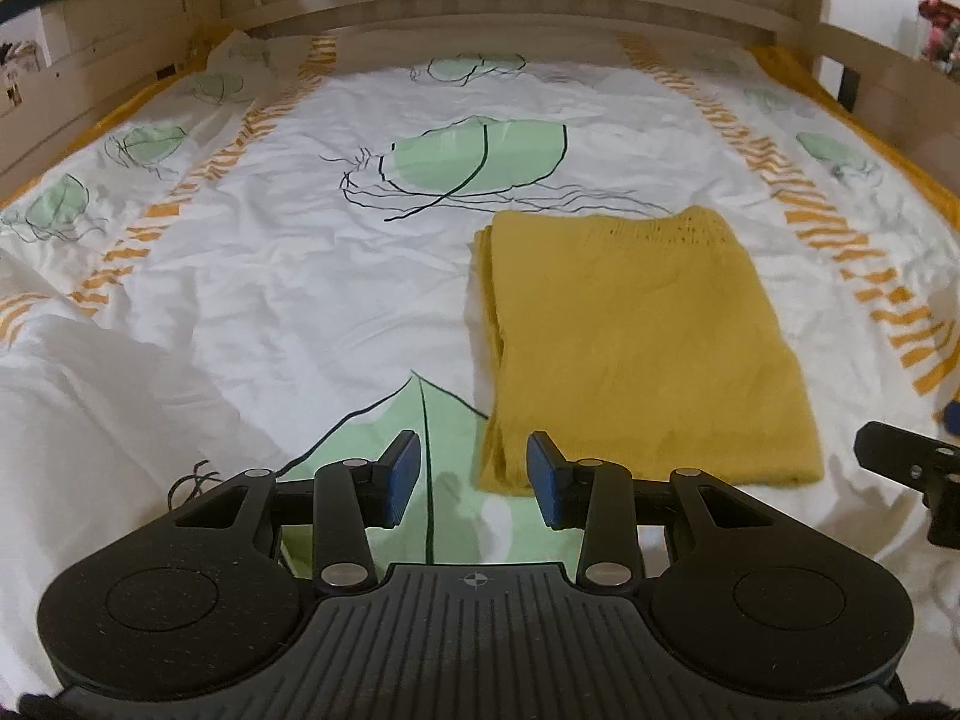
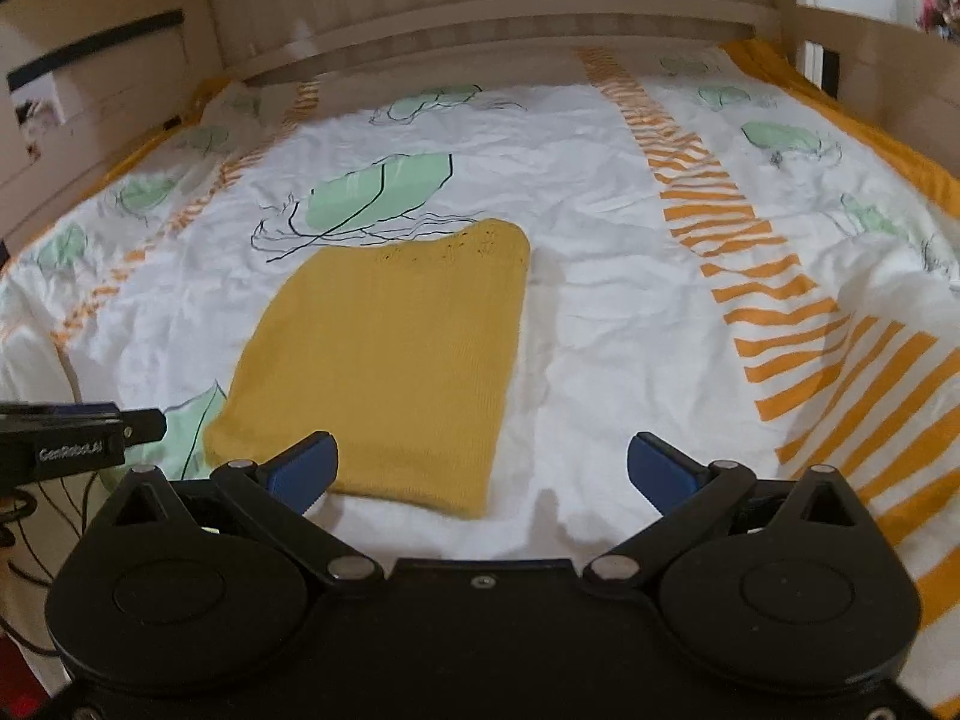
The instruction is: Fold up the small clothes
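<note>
Left wrist view: the left gripper (image 1: 471, 477) hangs over the bedsheet (image 1: 288, 276) with its fingers partly apart and nothing between them. The yellow knitted garment (image 1: 642, 348) lies just ahead and to the right, folded into a flat oblong with doubled layers showing along its left edge. The near left corner of the garment sits close to the right fingertip, but no contact is evident. Part of the right gripper (image 1: 912, 474) shows at the frame's right edge.

Right wrist view: the right gripper (image 2: 480, 468) has its fingers spread wide and empty. The garment (image 2: 384, 360) lies ahead and left of centre; its near edge passes behind the left blue pad (image 2: 303, 471), whether touching cannot be told. The picture is slightly blurred.

Assessment: the garment rests squarely on the white patterned sheet, roughly midway across the bed, with a wooden bed frame (image 1: 540, 6) beyond. Both tools stand at its near edge, one toward each corner, and neither grips it. That placement suits either a further fold away from the person or release after a completed one; which applies cannot be determined.
</note>
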A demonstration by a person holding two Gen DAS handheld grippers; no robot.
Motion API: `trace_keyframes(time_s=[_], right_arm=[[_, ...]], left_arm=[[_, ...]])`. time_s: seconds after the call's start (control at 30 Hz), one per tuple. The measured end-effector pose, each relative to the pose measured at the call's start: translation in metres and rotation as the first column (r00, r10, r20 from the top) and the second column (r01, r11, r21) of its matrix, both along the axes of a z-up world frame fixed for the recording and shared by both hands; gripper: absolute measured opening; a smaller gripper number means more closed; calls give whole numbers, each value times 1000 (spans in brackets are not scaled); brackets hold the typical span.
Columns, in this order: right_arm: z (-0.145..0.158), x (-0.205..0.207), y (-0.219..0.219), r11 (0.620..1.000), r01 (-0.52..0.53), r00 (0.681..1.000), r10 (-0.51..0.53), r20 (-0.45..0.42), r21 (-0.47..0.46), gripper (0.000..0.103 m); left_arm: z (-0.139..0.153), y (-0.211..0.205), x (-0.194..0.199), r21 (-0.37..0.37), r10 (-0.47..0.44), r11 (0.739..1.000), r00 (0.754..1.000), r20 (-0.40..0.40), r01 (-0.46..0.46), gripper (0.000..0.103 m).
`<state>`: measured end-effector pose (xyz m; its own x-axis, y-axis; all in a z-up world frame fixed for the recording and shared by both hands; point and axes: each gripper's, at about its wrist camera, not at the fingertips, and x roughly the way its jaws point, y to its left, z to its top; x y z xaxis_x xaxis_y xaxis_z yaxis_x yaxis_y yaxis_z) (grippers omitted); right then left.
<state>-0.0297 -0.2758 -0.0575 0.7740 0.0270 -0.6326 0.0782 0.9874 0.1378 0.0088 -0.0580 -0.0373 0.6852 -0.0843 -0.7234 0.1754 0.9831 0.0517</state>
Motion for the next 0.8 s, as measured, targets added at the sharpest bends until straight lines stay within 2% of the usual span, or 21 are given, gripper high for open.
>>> trace_keyframes(time_s=[0.13,0.3,0.8], right_arm=[[5,-7,6,1000,-4,1000,4,30,-15,102],[8,-12,8,1000,1,998,0,57,-21,102],[3,-11,6,999,19,998,-18,53,-29,103]], left_arm=[[-3,2,-4,-18,-6,1000,1000,-22,5,38],[-7,1,-12,-3,-14,1000,1000,-26,14,38],[-9,1,-16,-35,-24,999,998,-50,22,38]])
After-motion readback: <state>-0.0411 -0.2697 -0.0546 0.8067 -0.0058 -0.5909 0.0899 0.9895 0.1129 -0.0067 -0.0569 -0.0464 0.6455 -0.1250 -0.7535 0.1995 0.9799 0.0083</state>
